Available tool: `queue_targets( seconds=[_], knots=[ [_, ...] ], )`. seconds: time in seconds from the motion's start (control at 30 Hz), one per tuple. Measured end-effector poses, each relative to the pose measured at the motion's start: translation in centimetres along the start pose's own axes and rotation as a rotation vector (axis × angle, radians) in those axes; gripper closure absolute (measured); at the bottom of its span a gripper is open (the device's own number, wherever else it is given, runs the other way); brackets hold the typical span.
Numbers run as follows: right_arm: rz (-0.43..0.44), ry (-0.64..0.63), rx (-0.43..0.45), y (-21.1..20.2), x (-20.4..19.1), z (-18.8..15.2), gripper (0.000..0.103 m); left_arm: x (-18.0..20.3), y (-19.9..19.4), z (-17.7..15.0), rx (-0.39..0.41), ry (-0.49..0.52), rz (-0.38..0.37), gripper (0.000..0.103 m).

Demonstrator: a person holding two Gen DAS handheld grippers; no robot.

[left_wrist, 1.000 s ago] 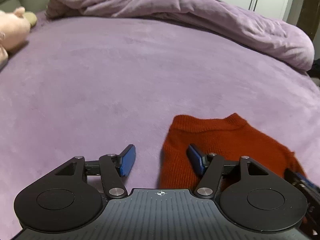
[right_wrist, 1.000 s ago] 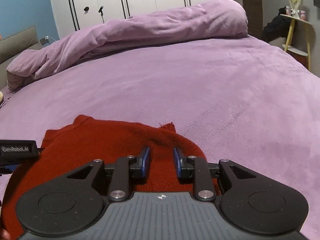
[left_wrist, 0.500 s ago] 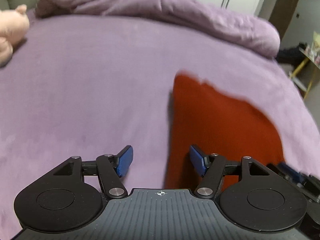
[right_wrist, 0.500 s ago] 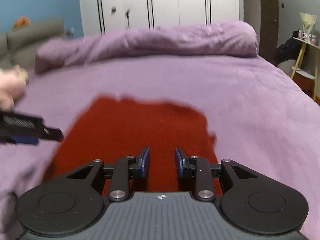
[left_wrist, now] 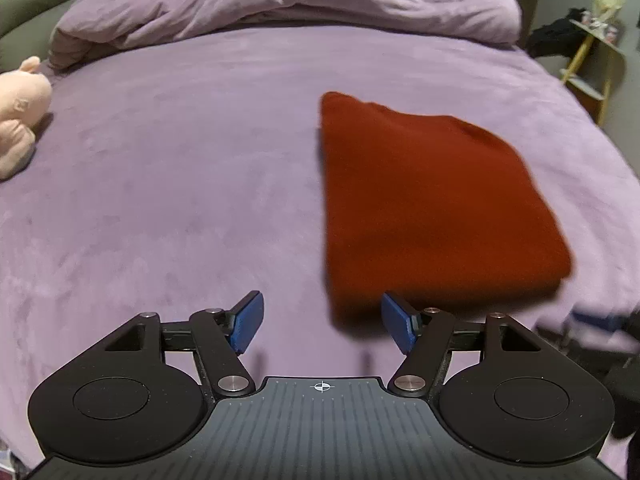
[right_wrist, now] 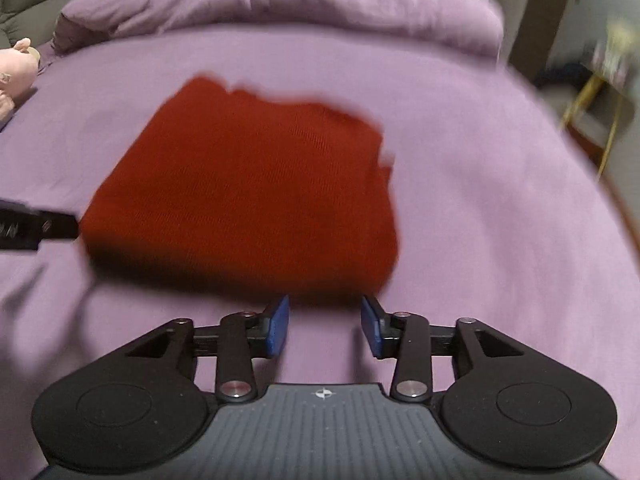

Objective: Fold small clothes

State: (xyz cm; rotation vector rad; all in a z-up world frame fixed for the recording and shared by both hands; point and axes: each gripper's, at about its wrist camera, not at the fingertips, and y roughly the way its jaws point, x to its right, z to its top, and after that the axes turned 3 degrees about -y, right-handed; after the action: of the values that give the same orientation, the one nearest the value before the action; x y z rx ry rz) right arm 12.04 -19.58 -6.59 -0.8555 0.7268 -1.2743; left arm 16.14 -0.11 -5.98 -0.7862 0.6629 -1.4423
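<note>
**Folded red sweater lies on the purple bed, both grippers free**

While both tools hang over the bed, the folded rust-red knitted sweater [left_wrist: 432, 200] lies flat on the soft purple bed cover [left_wrist: 180, 168], as a thick, roughly rectangular packet. The left gripper with black arms and blue pads [left_wrist: 322, 326] is just in front of the near left corner of the sweater. Its jaws are opening, and between them I see only purple cover and the shadow of the cloth; the pads press on nothing. The right gripper of the same black and blue build [right_wrist: 324, 328] is before the near edge of the sweater, and its jaws are opening too, with nothing held between them. At the far side a crumpled purple duvet [left_wrist: 288, 4] lies across the bed. A pale pink plush toy [left_wrist: 20, 116] sits at the left edge, well apart from the sweater.
</note>
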Motion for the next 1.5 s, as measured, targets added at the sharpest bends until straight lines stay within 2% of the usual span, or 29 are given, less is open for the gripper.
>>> queue_targets(
  seconds=[0.07, 0.13, 0.27, 0.33, 0.4, 0.47, 0.67, 0.77, 0.93, 1.5],
  knots=[
    [0.040, 0.078, -0.046, -1.2, 0.7, -1.2, 0.052, 0.6, -1.2, -0.8, 0.004, 0.013, -0.007, 0.027],
    [0.019, 0.107, -0.044, -2.6, 0.9, -1.6, 0.034, 1.3, -2.5, -1.4, 0.023, 0.038, 0.007, 0.020],
    [-0.032, 0.069, -0.013, -4.7, 0.2, -0.9, 0.027, 2.2, -3.9, -1.9, 0.043, 0.091, 0.076, 0.018],
    [-0.061, 0.057, -0.019, -5.4, -0.3, -0.1, 0.019, 2.3, -4.5, -1.6, 0.045, 0.089, 0.110, 0.018],
    [-0.074, 0.033, -0.040, -5.6, -0.8, 0.5, 0.018, 2.5, -4.9, -1.3, 0.046, 0.103, 0.151, 0.017],
    [-0.066, 0.022, -0.030, -6.1, -1.2, 0.9, 0.018, 2.4, -5.2, -1.2, 0.044, 0.120, 0.161, 0.017],
    [-0.075, 0.025, -0.019, -6.9, -1.6, 1.6, 0.018, 1.6, -6.3, -0.9, 0.040, 0.073, 0.080, 0.018],
    [-0.086, 0.034, -0.016, -7.1, -1.5, 1.8, 0.018, 1.8, -6.1, -0.5, -0.013, 0.105, 0.100, 0.018],
    [-0.090, 0.057, -0.011, -7.5, -1.3, 1.7, 0.018, 2.4, -6.3, -0.9, 0.004, 0.146, 0.124, 0.018],
    [-0.073, 0.070, -0.017, -7.9, -1.4, 1.8, 0.018, 1.9, -6.2, -0.7, -0.034, 0.113, 0.086, 0.018]
  ],
)
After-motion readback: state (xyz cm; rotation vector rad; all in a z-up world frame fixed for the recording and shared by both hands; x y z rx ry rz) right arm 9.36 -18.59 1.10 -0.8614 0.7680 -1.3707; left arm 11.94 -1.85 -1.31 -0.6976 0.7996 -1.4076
